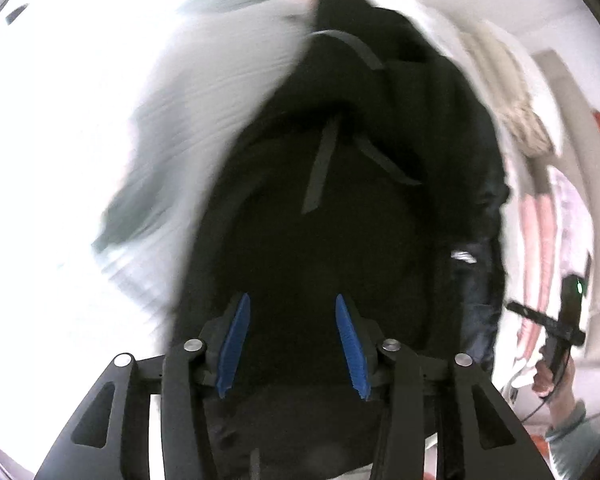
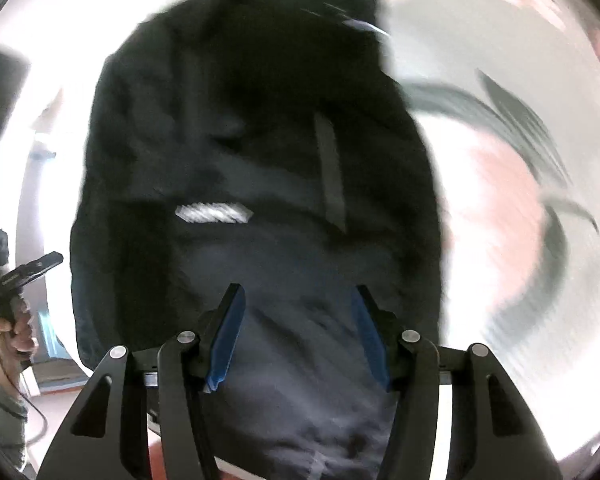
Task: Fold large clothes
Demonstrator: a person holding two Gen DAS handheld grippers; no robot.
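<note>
A black hooded garment (image 1: pixel 380 80) fills the middle of both views, spread over a pale sheet. Its grey drawstrings (image 1: pixel 320 168) lie just ahead of my left gripper (image 1: pixel 291 298). That gripper points steeply down at the cloth with its blue pads (image 1: pixel 234 344) apart and bare. In the right wrist view the same garment (image 2: pixel 220 120) shows one drawstring (image 2: pixel 332 172) and a small white label (image 2: pixel 214 213). My right gripper (image 2: pixel 299 288) hangs over its lower part, jaws apart, dark cloth behind the gap. Both views are blurred by motion.
The white sheet with grey leaf marks (image 2: pixel 520 128) lies beside the garment. A hand (image 1: pixel 546 376) holding the other gripper shows at the right edge of the left view; the other hand (image 2: pixel 16 328) shows at the far left of the right view. Room walls and hanging cloths (image 1: pixel 512 92) lie beyond.
</note>
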